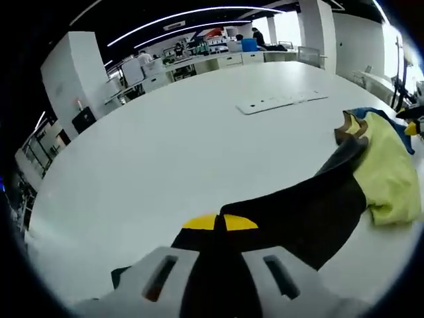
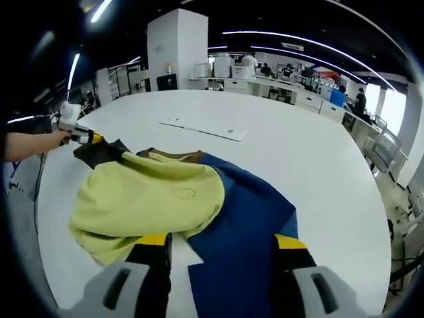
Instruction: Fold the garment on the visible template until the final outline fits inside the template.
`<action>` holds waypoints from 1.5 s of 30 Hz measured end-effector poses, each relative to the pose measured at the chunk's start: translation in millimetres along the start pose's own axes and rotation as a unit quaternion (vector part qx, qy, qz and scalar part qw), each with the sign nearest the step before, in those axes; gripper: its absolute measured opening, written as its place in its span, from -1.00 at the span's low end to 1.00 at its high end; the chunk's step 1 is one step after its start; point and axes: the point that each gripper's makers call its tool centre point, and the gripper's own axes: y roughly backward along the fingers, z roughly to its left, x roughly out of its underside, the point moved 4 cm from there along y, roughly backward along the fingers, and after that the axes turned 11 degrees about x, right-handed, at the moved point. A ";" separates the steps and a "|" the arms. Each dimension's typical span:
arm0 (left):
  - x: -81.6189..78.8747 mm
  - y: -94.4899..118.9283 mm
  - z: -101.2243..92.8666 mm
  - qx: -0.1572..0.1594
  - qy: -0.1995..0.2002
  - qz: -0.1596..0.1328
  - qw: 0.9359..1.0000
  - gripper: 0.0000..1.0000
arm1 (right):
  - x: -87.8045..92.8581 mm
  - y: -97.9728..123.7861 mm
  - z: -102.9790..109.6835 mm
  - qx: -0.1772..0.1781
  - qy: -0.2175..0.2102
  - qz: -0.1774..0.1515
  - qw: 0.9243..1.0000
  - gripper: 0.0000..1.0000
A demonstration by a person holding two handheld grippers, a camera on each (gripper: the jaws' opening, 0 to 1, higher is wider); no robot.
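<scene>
On the white worktop (image 1: 165,152), left tongs (image 1: 220,224) clamp the garment's (image 2: 199,212) black sleeve (image 1: 298,212); right tongs (image 2: 222,242) stand apart over its blue panel (image 2: 245,232), past the yellow panel (image 2: 146,199).

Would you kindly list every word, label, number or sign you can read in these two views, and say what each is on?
No text can be read in either view.
garment: a faint round mark on the yellow part, too small to read.
flat white strip on the table: marks too blurred to read.
</scene>
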 end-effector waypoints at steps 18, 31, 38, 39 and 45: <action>5.4 3.9 13.5 -0.046 -0.002 0.031 0.998 -0.33 | 4.0 2.1 9.6 -0.016 0.001 0.007 1.000 0.25; -23.5 34.6 -27.6 0.026 -0.048 -0.065 0.996 0.37 | 13.5 18.1 24.4 -0.034 0.016 0.016 0.999 0.19; -23.3 54.7 -48.0 0.052 -0.060 -0.081 0.994 0.67 | 18.4 27.2 26.4 -0.039 0.015 0.020 0.999 0.17; -22.7 56.8 -49.9 0.054 -0.059 -0.080 0.994 0.72 | 19.6 28.3 26.9 -0.041 0.016 0.022 0.999 0.17; -30.4 72.1 -69.6 0.088 -0.054 -0.116 0.988 0.98 | 24.4 33.3 29.7 -0.053 0.022 0.029 0.998 0.11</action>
